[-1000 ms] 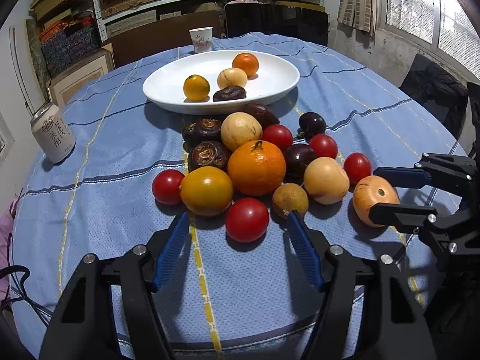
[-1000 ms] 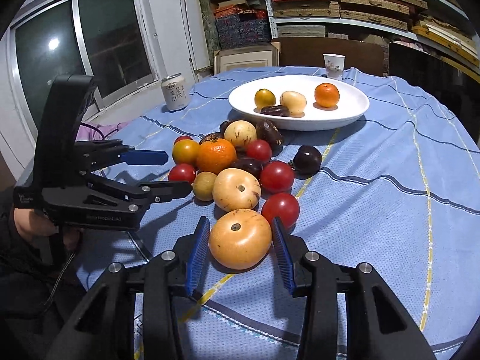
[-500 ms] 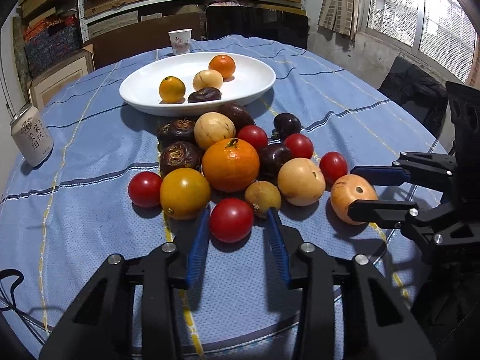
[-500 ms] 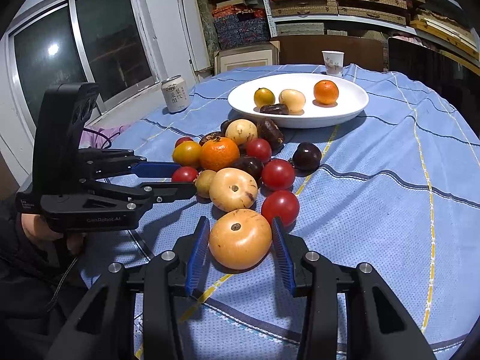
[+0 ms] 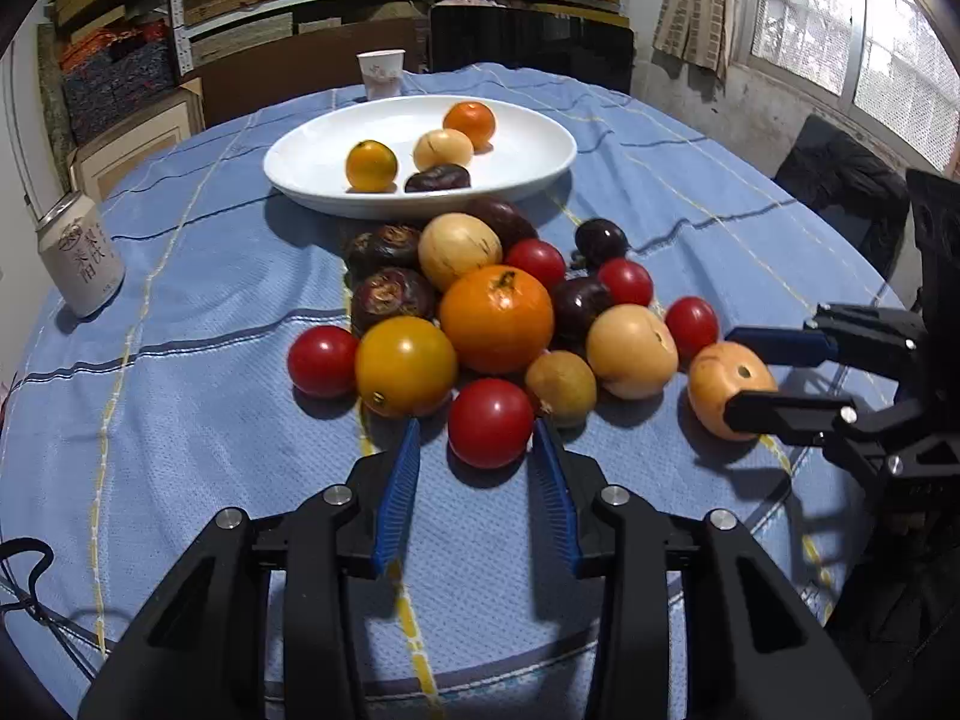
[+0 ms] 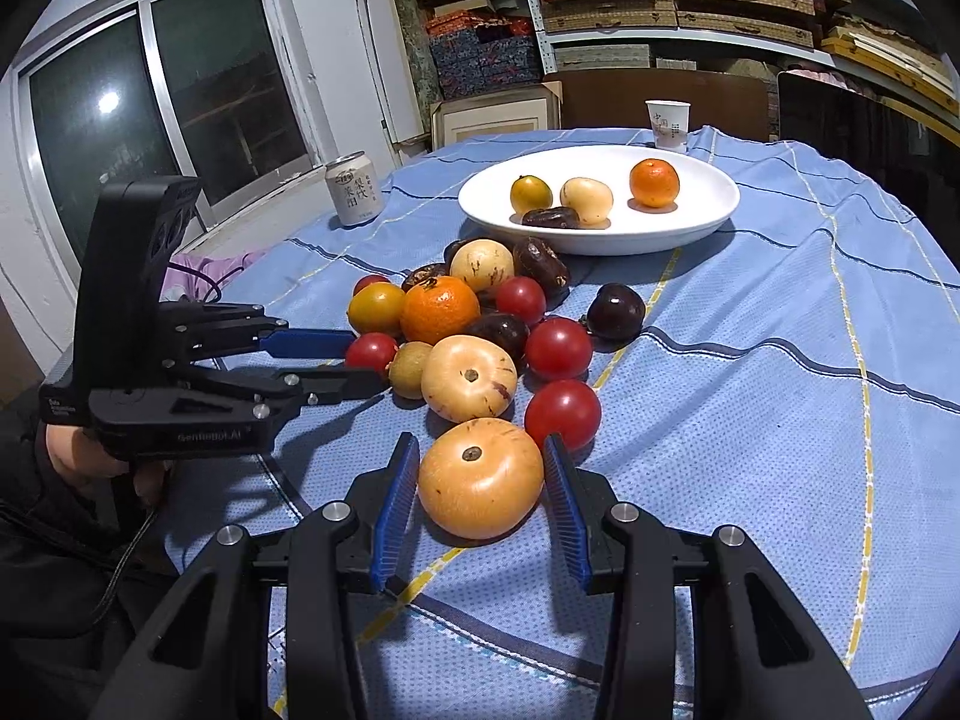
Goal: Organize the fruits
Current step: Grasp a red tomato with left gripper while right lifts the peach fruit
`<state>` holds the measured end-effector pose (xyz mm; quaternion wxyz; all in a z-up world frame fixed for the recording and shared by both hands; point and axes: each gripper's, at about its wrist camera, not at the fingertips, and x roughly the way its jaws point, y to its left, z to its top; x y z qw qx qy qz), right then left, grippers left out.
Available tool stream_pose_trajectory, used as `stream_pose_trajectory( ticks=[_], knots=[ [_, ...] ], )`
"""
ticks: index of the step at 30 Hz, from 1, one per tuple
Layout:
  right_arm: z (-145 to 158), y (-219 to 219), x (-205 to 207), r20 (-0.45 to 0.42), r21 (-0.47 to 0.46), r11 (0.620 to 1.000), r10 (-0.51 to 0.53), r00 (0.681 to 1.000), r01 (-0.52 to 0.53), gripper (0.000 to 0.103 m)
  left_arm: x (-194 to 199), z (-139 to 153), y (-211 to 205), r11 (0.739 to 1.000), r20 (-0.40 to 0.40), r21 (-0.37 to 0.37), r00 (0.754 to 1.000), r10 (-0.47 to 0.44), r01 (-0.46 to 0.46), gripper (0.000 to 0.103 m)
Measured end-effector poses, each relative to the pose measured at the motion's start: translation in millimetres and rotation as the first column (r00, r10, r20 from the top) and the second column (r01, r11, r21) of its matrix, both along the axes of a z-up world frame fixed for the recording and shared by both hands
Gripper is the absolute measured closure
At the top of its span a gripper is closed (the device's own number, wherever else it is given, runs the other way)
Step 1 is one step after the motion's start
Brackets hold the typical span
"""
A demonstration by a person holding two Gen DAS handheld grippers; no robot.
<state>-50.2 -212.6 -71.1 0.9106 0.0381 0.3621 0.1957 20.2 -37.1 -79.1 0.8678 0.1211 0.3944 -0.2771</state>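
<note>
A round table under a blue striped cloth [image 5: 180, 396] fills both views. Far beyond the fingertips sits a white oval plate [image 5: 528, 138] holding a yellow fruit, a pale one, an orange one and a dark one. Between the plate and the fingers lies a loose cluster of fruit, with a large orange [image 5: 496, 318] at its middle.

The right gripper [image 6: 480, 474] has its blue pads either side of a tan round fruit [image 6: 480, 486] that rests on the cloth. The pads stand just beside its flanks; whether they press on it cannot be told.

The left gripper [image 5: 477, 450] has just been closing, and its fingertips reach to the sides of a red tomato [image 5: 490, 422] at the near edge of the cluster. The right pad meets the tomato's edge, while a sliver of cloth shows by the left pad, so a firm grip cannot be told. A yellow tomato [image 5: 405, 365] lies just beyond the left fingertip, and a small brownish fruit [image 5: 561, 387] lies just beyond the right one.

A can [image 5: 80, 264] stands well off to the left.
</note>
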Motion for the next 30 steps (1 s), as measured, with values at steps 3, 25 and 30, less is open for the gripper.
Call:
stream_pose_trajectory(
  ticks=[3,25,30],
  knots=[
    [0,0,0,-0.001,0.000,1.000,0.000,1.000,0.000,0.060,1,0,-3,1.000,0.012,0.019,1.000,0.006,-0.006,0.064],
    [19,-12,4,0.024,0.036,0.999,-0.016,1.000,0.015,0.060,-4,46,11,0.998,0.093,-0.060,0.996,0.012,-0.006,0.076],
    [52,-18,17,0.111,-0.027,0.999,-0.030,0.993,0.033,0.060,20,67,17,0.996,0.120,-0.087,0.992,0.040,-0.029,0.076]
  ],
)
